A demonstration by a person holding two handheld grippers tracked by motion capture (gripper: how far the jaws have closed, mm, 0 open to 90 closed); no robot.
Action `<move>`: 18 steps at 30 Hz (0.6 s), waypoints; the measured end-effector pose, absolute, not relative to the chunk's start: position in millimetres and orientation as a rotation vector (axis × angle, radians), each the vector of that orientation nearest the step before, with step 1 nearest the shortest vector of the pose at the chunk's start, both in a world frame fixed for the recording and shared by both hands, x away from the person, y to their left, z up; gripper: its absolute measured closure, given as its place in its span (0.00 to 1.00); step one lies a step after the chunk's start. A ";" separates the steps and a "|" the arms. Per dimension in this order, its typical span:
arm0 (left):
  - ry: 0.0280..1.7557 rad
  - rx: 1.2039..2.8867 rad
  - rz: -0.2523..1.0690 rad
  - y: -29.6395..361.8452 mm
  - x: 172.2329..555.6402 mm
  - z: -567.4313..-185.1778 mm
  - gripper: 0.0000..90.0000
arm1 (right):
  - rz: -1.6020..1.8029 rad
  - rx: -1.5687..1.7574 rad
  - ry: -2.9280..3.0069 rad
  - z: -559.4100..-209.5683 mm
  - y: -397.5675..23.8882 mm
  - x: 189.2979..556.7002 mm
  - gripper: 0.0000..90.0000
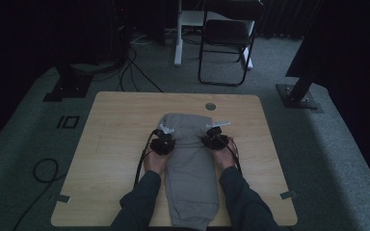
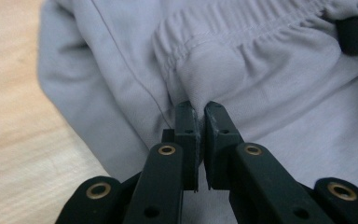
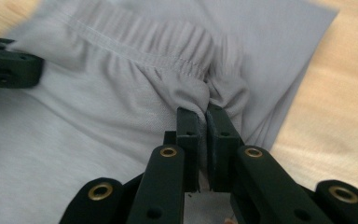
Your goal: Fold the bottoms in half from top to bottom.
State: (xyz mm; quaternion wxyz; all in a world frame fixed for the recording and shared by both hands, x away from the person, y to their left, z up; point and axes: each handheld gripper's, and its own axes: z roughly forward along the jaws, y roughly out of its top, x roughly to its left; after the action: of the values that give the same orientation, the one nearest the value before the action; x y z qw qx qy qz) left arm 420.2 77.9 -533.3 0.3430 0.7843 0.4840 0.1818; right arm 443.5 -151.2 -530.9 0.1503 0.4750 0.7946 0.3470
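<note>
Grey trousers (image 1: pixel 191 168) lie lengthwise down the middle of the wooden table (image 1: pixel 111 125), their elastic waistband folded back toward the person. My left gripper (image 1: pixel 165 137) holds the left side of that band; in the left gripper view its jaws (image 2: pixel 199 112) are shut on a pinch of grey cloth (image 2: pixel 223 60) just below the gathered waistband. My right gripper (image 1: pixel 213 134) is on the band's right side; in the right gripper view the jaws (image 3: pixel 200 116) are shut on bunched cloth (image 3: pixel 135 88) at the waistband. Each view catches the other gripper at its edge.
A round grommet (image 1: pixel 210 106) is set in the table near its far edge. A black chair (image 1: pixel 226 41) and a white desk leg stand beyond the table. Cables (image 1: pixel 125 72) run over the grey carpet. Bare wood lies on both sides of the trousers.
</note>
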 end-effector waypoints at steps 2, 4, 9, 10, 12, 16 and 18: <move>1.237 2.015 0.486 80.1 418.7 -520.6 0.95 | 1.039 1.337 2.266 -518.5 -153.4 441.0 0.96; 1.209 1.984 0.503 82.0 416.4 -503.8 0.95 | 1.084 1.315 2.241 -503.3 -156.3 438.8 0.96; 1.134 1.895 0.550 86.1 407.2 -456.1 0.95 | 1.178 1.238 2.162 -460.2 -161.9 431.1 0.96; 1.116 1.882 0.557 87.6 403.9 -447.3 0.95 | 1.202 1.222 2.144 -451.9 -163.4 428.8 0.96; 1.082 1.852 0.558 90.5 395.9 -432.9 0.95 | 1.256 1.191 2.109 -435.9 -167.0 422.7 0.96; 0.990 1.818 0.561 97.9 367.5 -416.2 0.95 | 1.351 1.123 2.051 -414.9 -174.2 404.4 0.95; 0.969 1.827 0.556 101.0 351.5 -420.4 0.95 | 1.364 1.097 2.069 -415.6 -174.6 393.5 0.95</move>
State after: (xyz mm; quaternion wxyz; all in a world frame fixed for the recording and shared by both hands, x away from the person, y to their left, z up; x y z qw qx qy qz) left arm 351.5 101.0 -420.4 0.4796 0.7486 0.3970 0.2280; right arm 393.5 -174.6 -415.6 0.2142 0.3954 0.7456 0.4917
